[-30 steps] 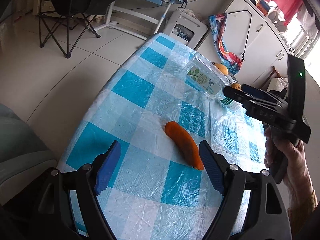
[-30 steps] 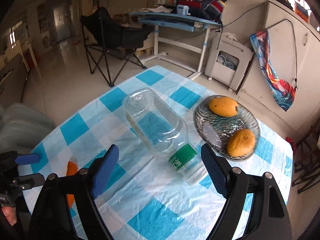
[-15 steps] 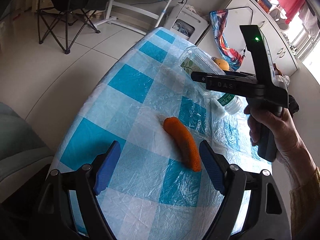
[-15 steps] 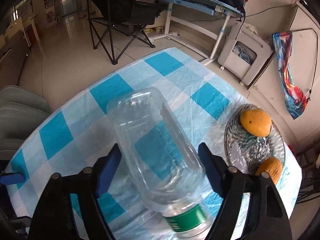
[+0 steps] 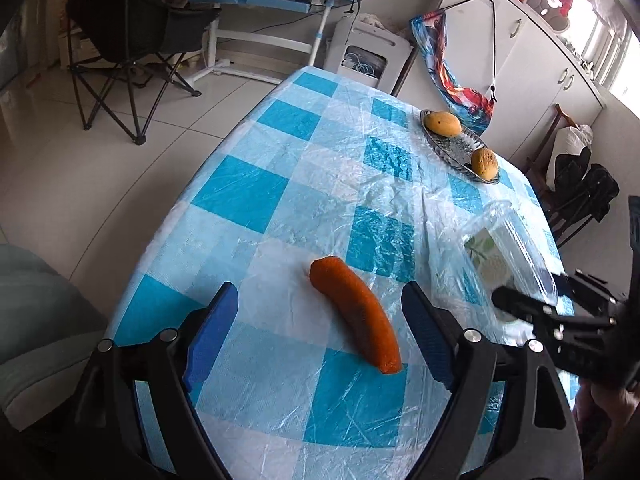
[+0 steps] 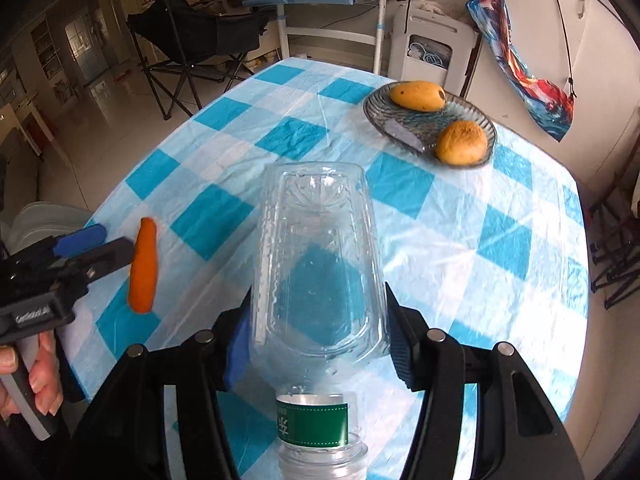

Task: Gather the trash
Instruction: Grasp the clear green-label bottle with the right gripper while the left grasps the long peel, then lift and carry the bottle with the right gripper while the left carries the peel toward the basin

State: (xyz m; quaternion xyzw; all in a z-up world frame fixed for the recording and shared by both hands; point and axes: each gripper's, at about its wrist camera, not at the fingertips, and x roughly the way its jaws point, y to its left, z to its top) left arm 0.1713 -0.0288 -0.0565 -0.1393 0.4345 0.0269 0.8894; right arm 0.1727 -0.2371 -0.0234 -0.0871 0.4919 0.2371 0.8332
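Table (image 5: pixel 248 200): fills the middle of both views, under a blue-and-white checked cloth with a crinkled clear plastic cover.
Plastic bottle (image 6: pixel 320 264): clear and empty, green label near its neck; centre of the right wrist view, base pointing toward the top of the frame, neck toward the bottom edge. In the left wrist view it sits at the right edge.
Right gripper (image 6: pixel 316 340): its jaws have just been closing; both blue pads press on the bottle's sides, so it grips the bottle.
Left gripper (image 5: pixel 320 336): jaws spread wide, holding nothing; it hangs over the table at the bottom of the left wrist view.
Orange peel piece (image 5: pixel 356 314): long, curved, orange; lies on the cloth between the left gripper's blue pads, nearer the right one; whether that pad touches it I cannot tell.
Glass dish (image 6: pixel 404 126): upper right of the right wrist view, well apart from the bottle.
Two mangoes (image 6: pixel 418 96): yellow-orange, lying in the dish.
Hand (image 6: pixel 32 376): lower left of the right wrist view, wrapped around the left gripper's handle.
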